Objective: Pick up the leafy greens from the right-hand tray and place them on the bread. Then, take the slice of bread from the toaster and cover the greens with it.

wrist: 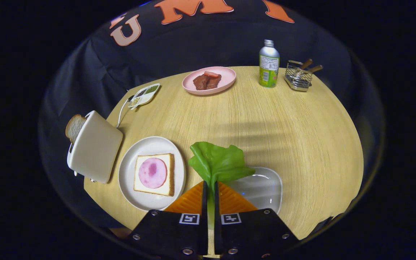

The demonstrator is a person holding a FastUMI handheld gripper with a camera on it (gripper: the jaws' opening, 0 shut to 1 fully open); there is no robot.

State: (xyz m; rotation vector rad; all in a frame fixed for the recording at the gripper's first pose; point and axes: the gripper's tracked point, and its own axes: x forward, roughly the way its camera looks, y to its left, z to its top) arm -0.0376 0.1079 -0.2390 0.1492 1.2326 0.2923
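My gripper (210, 187) is shut on the stem of the leafy greens (218, 161), which stick up ahead of the fingers, lifted above the clear glass tray (265, 187) on the right. Left of the fingers a white plate (128, 173) holds a slice of bread (170, 173) topped with a pink round of ham (152, 172). Further left stands a white toaster (94, 148) with a second slice of bread (73, 127) poking out of its slot.
At the back of the round wooden table (265, 122) sit a pink plate (226, 81) with meat, a green-labelled bottle (268, 65), a wire basket (298, 77) with utensils, and a small tray (144, 95) near the toaster's cord.
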